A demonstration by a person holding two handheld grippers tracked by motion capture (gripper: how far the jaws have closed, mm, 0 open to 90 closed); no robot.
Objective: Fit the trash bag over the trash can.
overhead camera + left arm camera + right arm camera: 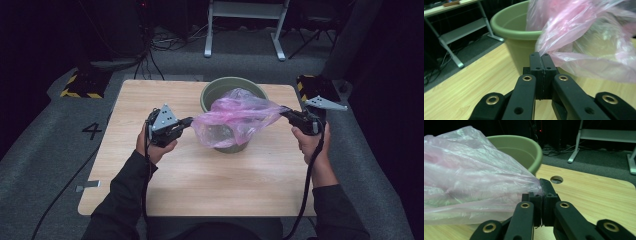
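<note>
- High view: both tongs, left (189, 120) and right (283, 112), pinch the pink bag (235, 117) stretched above the green bin (212, 92). Lining looks barely begun, with bare desk (200, 175) all round.
- Left gripper view: jaws clenched on a bag corner just beside the bin's rim.
- Right gripper view: jaws clamp the opposite corner; a desk hole (557, 179) lies behind.

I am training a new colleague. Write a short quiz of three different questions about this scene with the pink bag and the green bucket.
1. True or false: both tongs are shut on the pink bag.
2. Where is the bag held? A) flat on the table B) stretched over the green bucket C) on the floor
3. Fill in: the left tongs and the right tongs pull the bag toward ____ sides.

Key: 1 true; 2 B; 3 opposite
</note>
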